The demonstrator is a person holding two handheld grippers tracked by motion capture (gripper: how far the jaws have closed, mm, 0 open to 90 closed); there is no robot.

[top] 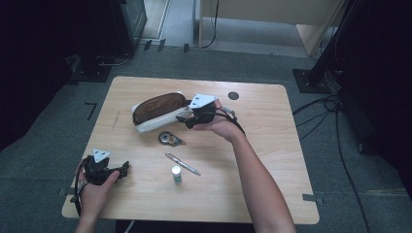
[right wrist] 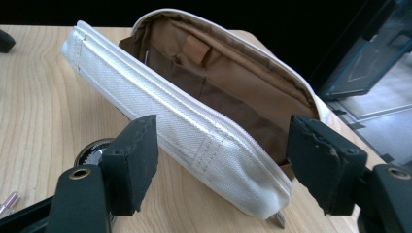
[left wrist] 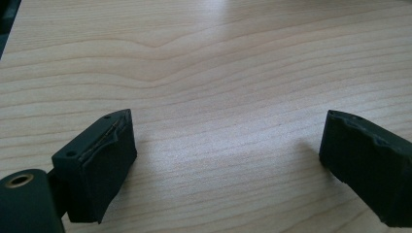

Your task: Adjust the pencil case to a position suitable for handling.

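Left gripper [top: 125, 169]: jaws spread wide over bare light wooden table [top: 272, 160], grasping nothing.
Pouch: white fabric zip pouch with brown lining [top: 158, 110] lies unzipped mid-table.
Right gripper [top: 183, 121]: released, jaws straddling the pouch's end, pads apparently clear of it.
Nearby: round metal tape roll [top: 167, 139], silver pen [top: 182, 164], small white tube [top: 177, 174].

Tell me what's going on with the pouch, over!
Right gripper fingers open, straddling the end of the white pouch, not pressing. Left gripper open, idle over bare table. Pouch unzipped, brown lining showing. Tape roll, pen nearby, not blocking.
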